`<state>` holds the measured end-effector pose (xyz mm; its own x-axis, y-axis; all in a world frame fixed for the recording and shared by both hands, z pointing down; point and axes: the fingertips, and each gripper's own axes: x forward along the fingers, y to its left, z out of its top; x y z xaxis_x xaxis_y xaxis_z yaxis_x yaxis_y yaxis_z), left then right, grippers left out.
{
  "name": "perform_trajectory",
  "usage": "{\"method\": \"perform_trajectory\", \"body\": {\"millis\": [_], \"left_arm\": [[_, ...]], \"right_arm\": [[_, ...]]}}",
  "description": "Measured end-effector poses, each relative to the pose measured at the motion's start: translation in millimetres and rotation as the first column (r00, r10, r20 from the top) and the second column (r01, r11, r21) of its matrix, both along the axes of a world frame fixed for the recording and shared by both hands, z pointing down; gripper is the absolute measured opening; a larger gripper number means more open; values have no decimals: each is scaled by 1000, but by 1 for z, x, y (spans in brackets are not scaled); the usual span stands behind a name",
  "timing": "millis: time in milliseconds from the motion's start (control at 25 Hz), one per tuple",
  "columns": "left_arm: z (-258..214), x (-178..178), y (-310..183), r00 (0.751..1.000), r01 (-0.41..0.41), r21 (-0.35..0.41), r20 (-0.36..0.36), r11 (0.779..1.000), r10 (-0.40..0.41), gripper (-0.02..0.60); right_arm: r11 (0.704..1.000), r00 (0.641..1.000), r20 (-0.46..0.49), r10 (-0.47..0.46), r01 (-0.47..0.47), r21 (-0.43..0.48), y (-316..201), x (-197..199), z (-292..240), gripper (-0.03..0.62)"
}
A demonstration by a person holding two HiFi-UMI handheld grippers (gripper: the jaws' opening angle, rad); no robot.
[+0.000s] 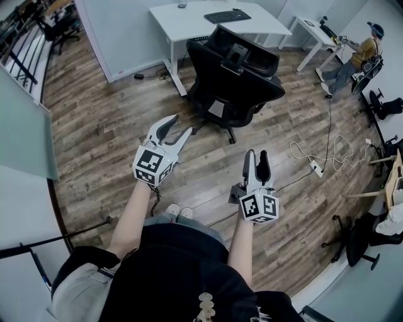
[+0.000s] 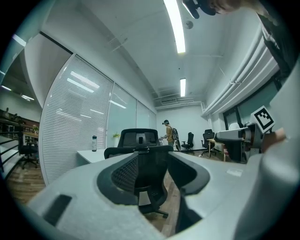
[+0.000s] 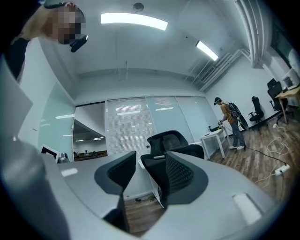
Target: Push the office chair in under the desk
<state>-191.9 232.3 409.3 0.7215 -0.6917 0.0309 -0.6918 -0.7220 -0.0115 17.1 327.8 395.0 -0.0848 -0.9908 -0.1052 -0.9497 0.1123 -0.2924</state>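
A black office chair point(image 1: 233, 75) stands on the wood floor with its back toward me, just in front of a white desk point(image 1: 182, 25). Both grippers hover well short of the chair and touch nothing. My left gripper point(image 1: 181, 126) is open, its jaws spread and empty. My right gripper point(image 1: 256, 154) is also open and empty. In the left gripper view the chair point(image 2: 140, 154) shows through the gap between the jaws of the left gripper point(image 2: 152, 173). In the right gripper view the chair point(image 3: 168, 140) stands ahead of the right gripper point(image 3: 150, 171).
A keyboard point(image 1: 227, 16) lies on the desk. A power strip with a white cable point(image 1: 315, 166) lies on the floor to the right. A person point(image 1: 359, 53) sits at another desk at the far right. More chairs point(image 1: 359, 239) stand at the right edge.
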Motion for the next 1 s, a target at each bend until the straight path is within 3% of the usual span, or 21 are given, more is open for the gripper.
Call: {"method": "perform_trajectory", "body": {"millis": [600, 1000], "left_arm": [[7, 1, -8, 998, 55, 8, -1, 998, -55, 192], [23, 16, -81, 999, 45, 9, 8, 999, -45, 192]], "right_arm": [[1000, 1000, -3, -28, 28, 0, -18, 15, 9, 196], [1000, 1000, -13, -6, 6, -2, -88, 34, 18, 196]]}}
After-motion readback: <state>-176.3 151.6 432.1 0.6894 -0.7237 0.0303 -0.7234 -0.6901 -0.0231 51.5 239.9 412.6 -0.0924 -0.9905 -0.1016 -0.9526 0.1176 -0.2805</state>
